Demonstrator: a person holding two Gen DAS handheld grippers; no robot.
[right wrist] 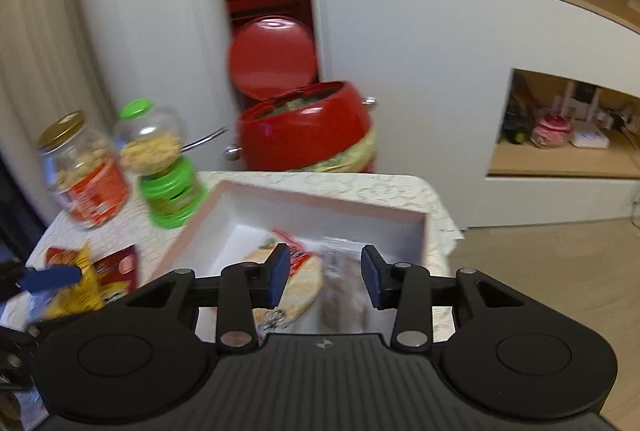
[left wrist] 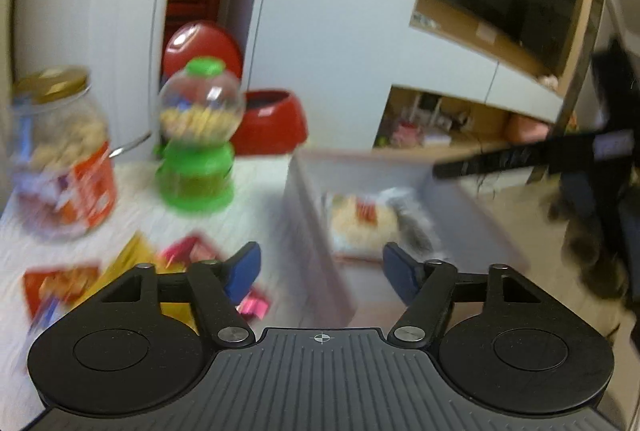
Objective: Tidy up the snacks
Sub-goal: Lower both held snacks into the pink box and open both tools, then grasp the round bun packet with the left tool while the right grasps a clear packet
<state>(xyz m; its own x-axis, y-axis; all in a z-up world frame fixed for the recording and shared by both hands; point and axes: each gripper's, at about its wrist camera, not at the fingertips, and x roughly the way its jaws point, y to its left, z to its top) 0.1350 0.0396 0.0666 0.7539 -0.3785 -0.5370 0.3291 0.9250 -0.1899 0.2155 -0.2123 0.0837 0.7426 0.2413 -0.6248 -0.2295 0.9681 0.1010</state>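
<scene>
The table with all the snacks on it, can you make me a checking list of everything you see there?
Surface: small table with a pale patterned cover.
Job's things: white box holding two snack packets; more packets loose on the cover.
Clutter: peanut jar with gold lid, green candy dispenser.
Tongs: left tongs open, empty; right tongs open above the box, gripping nothing.
Cables: nothing seen.
Surroundings: red bin with raised lid, white cupboards, shelf nook, wooden floor.
</scene>
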